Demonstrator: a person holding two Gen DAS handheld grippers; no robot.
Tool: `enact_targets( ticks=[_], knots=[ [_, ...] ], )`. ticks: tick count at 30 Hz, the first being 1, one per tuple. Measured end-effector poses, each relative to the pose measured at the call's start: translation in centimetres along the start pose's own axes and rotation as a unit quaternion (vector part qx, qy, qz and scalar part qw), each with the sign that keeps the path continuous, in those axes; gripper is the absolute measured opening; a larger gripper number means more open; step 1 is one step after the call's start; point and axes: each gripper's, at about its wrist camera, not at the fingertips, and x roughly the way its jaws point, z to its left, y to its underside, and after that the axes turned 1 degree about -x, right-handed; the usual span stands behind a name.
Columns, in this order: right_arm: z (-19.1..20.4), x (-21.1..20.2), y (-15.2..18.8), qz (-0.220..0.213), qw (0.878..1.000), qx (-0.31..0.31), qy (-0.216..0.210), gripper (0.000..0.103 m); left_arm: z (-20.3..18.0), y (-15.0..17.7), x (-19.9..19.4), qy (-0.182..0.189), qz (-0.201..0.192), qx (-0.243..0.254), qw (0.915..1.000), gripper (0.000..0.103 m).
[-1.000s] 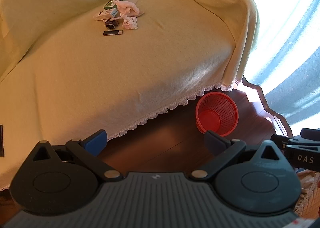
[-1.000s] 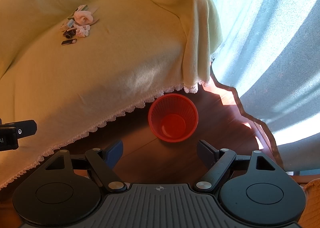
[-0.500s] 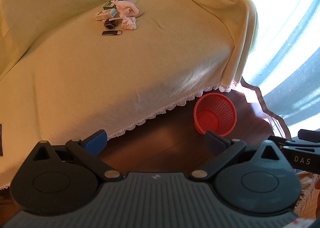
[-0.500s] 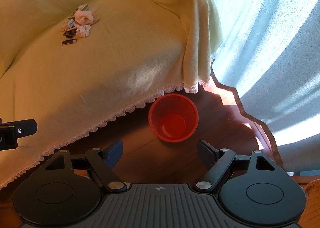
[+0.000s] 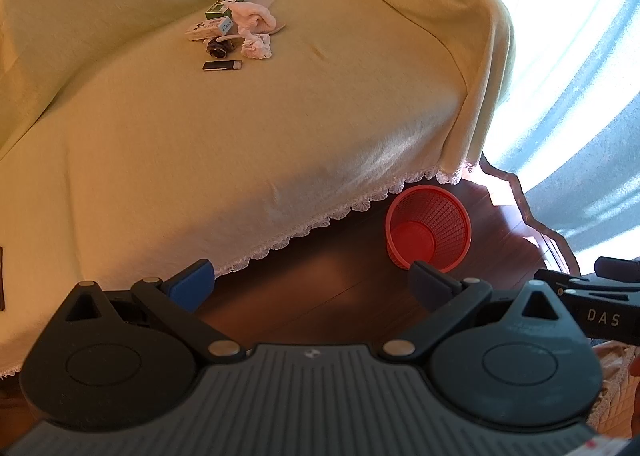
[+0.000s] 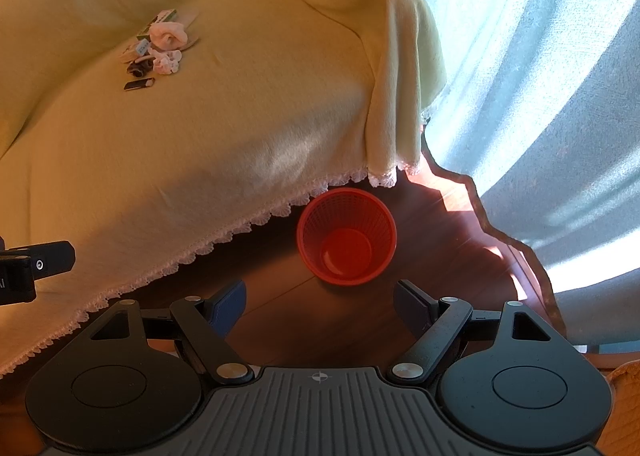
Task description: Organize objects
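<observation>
A small pile lies far back on the yellow-covered sofa (image 5: 240, 143): a green box (image 5: 226, 3), a white box (image 5: 209, 27), a pink rolled cloth (image 5: 256, 17), a crumpled white tissue (image 5: 257, 47), a dark bundle (image 5: 218, 48) and a black lighter-like bar (image 5: 222, 65). The same pile shows in the right wrist view, with the pink cloth (image 6: 169, 35) and the black bar (image 6: 139, 84). A red mesh basket (image 5: 427, 228) (image 6: 346, 236) stands on the floor by the sofa's front corner. My left gripper (image 5: 310, 284) and right gripper (image 6: 320, 302) hang open and empty over the floor, far from the pile.
Dark wooden floor (image 6: 344, 320) lies under both grippers. Pale blue curtains (image 6: 540, 67) hang at the right, with bright sun patches. The sofa cover's lace hem (image 5: 304, 232) ends just above the floor. A dark thing (image 5: 1, 280) lies at the left edge of the sofa.
The left view has drifted slightly, so the basket sits a little further left in it. The right view is almost unchanged. Both grippers stay open.
</observation>
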Motion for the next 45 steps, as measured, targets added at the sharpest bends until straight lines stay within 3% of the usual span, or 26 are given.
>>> enact_targets(
  ticks=[29, 38, 45],
  knots=[
    [-0.4, 0.8, 0.4, 0.008, 1.000, -0.003, -0.002, 0.079, -0.6, -0.1, 0.5, 0.005, 0.002, -0.006, 1.0000, 0.102],
    [-1.0, 3.9, 0.5, 0.012, 0.999, -0.032, -0.012, 0.079, -0.5, 0.1, 3.4, 0.004, 0.003, -0.012, 0.9999, 0.102],
    [-1.1, 10.5, 1.1, -0.013, 0.995, -0.100, -0.026, 0.079, -0.6, 1.7, 9.7, 0.006, -0.005, -0.014, 0.9999, 0.102]
  ],
)
